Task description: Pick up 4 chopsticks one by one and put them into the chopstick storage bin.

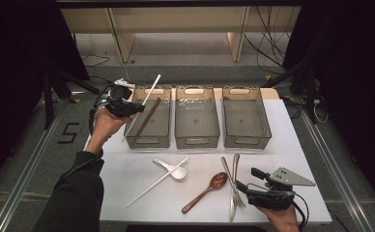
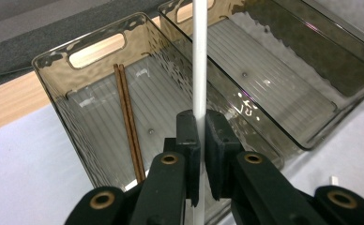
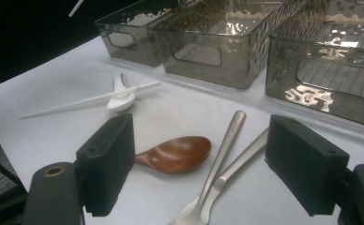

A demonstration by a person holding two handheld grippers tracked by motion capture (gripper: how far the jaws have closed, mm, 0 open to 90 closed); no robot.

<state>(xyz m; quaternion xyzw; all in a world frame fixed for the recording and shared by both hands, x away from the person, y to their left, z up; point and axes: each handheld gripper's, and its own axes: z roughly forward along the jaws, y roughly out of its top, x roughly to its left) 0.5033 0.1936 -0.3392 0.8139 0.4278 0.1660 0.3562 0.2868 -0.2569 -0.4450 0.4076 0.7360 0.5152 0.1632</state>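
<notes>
My left gripper [image 1: 130, 107] hangs over the left edge of the left smoky bin [image 1: 147, 141], shut on a white chopstick [image 1: 151, 87] that slants up and to the right. In the left gripper view the pads pinch this white chopstick [image 2: 200, 65], which runs straight up from the gripper [image 2: 201, 136]. Two brown chopsticks [image 2: 127, 117] lie inside that bin [image 2: 53, 65]. My right gripper [image 1: 247, 180] rests open near the table's front right, and between its wide jaws [image 3: 206, 161] lie a wooden spoon [image 3: 178, 153] and two metal utensils [image 3: 229, 140].
The middle bin [image 1: 196, 141] and the right bin [image 1: 247, 141] stand in a row with the left one. A white spoon [image 1: 175, 171] and a second white chopstick [image 1: 154, 184] lie crossed on the white tabletop [image 1: 287, 145], left of the wooden spoon [image 1: 209, 188].
</notes>
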